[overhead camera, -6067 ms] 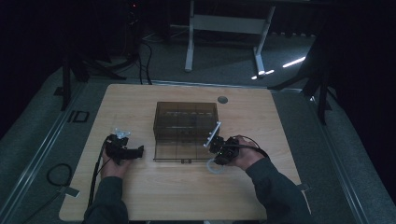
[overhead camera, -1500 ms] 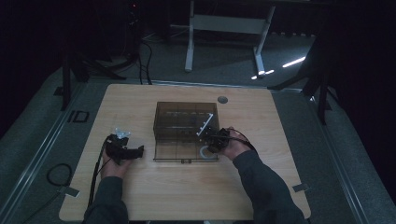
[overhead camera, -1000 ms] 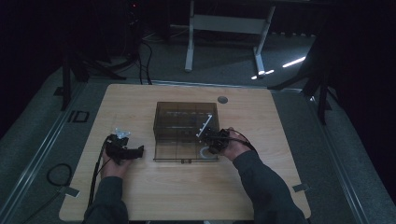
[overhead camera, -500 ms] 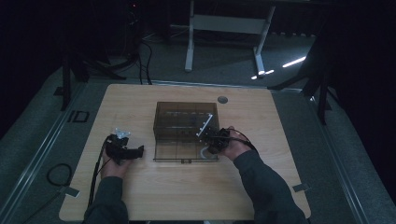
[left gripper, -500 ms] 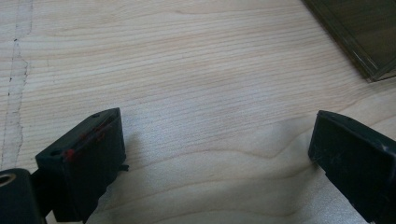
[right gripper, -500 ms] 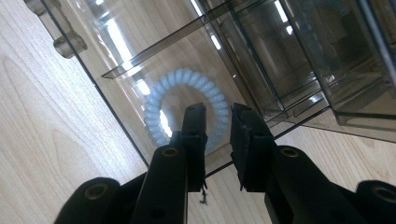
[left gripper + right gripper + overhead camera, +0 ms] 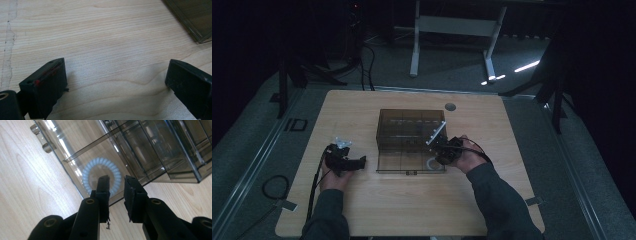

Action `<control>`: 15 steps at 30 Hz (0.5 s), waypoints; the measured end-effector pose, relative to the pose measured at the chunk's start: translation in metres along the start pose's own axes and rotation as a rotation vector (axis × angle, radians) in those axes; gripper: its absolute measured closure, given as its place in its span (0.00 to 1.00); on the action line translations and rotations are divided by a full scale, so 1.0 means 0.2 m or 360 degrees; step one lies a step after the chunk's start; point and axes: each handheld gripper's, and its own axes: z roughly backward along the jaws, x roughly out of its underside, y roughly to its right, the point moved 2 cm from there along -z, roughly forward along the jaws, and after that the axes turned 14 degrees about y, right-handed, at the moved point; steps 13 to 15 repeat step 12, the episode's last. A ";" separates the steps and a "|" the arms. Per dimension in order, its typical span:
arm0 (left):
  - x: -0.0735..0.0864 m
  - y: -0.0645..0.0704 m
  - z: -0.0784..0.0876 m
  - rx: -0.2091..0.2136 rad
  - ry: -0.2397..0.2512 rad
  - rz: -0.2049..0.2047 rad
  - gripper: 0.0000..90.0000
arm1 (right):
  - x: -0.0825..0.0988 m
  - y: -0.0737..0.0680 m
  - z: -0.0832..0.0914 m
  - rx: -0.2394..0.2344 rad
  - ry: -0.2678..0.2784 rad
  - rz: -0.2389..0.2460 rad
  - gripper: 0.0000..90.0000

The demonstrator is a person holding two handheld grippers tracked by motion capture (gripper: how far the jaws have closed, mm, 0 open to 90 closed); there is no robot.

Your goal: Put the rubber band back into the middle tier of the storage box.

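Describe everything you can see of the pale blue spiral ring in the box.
The spiral ring is a pale blue, translucent coil closed into a circle, plastic by its look, like a coiled hair tie. It lies flat on the floor of the near-right compartment of the smoky clear organizer box, seen through the box's wall. The right gripper sits just outside that corner, jaws slightly apart with nothing between them, its tips overlapping the ring's lower edge in the right gripper view. In the high view it shows as a faint pale loop.
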 end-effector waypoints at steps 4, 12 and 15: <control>0.00 0.00 0.00 0.0002 -0.0004 -0.0004 0.04 | 0.02 0.00 0.02 0.0001 0.0017 -0.0013 0.81; 0.00 0.00 0.00 0.0002 -0.0006 -0.0003 0.04 | 0.06 0.00 0.05 -0.0004 0.0035 -0.0041 0.81; 0.00 0.00 0.00 0.0002 -0.0006 -0.0003 0.04 | 0.06 0.00 0.05 -0.0004 0.0035 -0.0041 0.81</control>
